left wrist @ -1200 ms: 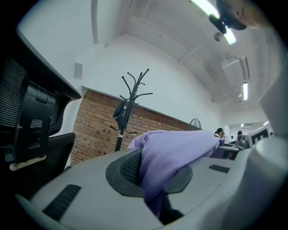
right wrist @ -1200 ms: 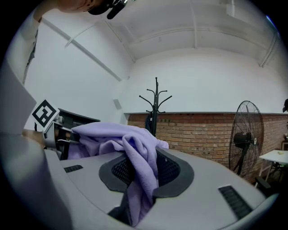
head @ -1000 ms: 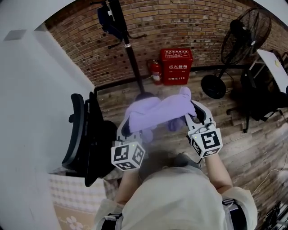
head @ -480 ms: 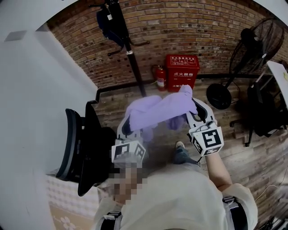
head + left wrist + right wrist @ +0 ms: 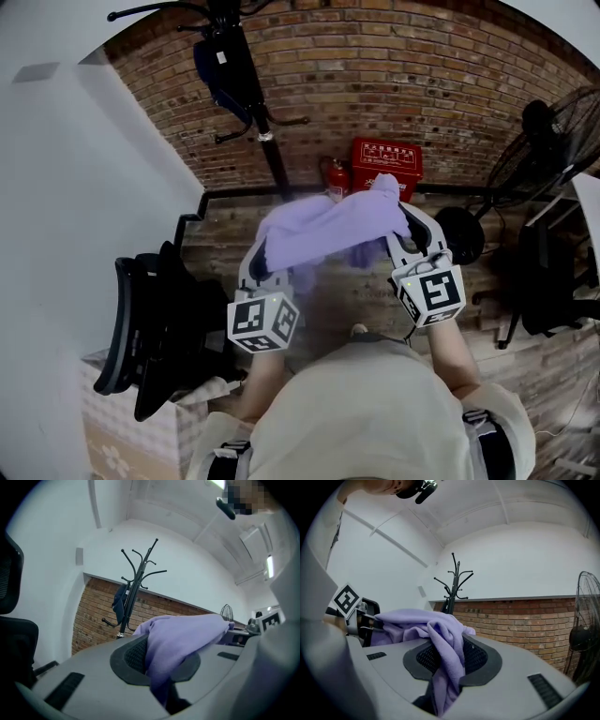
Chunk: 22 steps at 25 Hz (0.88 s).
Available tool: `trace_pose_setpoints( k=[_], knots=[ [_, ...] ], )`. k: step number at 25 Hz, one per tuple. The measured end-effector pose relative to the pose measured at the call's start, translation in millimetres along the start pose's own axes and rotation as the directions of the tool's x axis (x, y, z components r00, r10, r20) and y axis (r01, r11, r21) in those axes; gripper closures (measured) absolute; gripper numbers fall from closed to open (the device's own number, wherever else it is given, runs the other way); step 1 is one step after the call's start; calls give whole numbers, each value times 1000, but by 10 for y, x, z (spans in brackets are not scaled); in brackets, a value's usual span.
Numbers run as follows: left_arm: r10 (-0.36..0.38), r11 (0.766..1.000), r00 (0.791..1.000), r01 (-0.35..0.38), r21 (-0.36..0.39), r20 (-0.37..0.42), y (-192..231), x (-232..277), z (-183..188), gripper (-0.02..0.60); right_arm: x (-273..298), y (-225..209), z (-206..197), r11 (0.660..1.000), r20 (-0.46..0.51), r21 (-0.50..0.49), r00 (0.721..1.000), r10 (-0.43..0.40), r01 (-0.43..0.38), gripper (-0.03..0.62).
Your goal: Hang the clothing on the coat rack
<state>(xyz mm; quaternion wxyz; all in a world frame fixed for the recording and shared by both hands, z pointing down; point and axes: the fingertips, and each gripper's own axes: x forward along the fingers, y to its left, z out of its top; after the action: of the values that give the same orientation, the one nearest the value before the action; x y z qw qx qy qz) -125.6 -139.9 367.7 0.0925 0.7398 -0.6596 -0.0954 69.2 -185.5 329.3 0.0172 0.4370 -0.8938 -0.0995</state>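
left gripper point(image 5: 255, 274): clamped shut on one end of lilac garment point(image 5: 328, 228) | right gripper point(image 5: 412, 242): clamped on other end | lilac garment: stretched between both, centre frame, above wooden floor point(image 5: 347, 302) | coat rack point(image 5: 251, 98): upper left, by brick wall point(image 5: 422, 84), well apart

The clothing point(image 5: 328, 228) is lilac, the coat rack point(image 5: 266, 138) black, the wall point(image 5: 431, 84) red-brown brick, the box point(image 5: 386, 161) red
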Motion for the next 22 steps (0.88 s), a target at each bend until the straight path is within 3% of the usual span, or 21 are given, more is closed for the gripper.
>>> trace_pose_setpoints(
  k=[11, 22],
  knots=[
    [107, 994, 993, -107, -7, 42, -194, 594, 1, 549, 507, -628, -26, 991, 42, -26, 990, 133, -132, 507],
    [189, 980, 980, -192, 45, 66, -47, 891, 222, 549, 1084, -784, 92, 975, 101, -64, 970, 220, -215, 507]
  ],
)
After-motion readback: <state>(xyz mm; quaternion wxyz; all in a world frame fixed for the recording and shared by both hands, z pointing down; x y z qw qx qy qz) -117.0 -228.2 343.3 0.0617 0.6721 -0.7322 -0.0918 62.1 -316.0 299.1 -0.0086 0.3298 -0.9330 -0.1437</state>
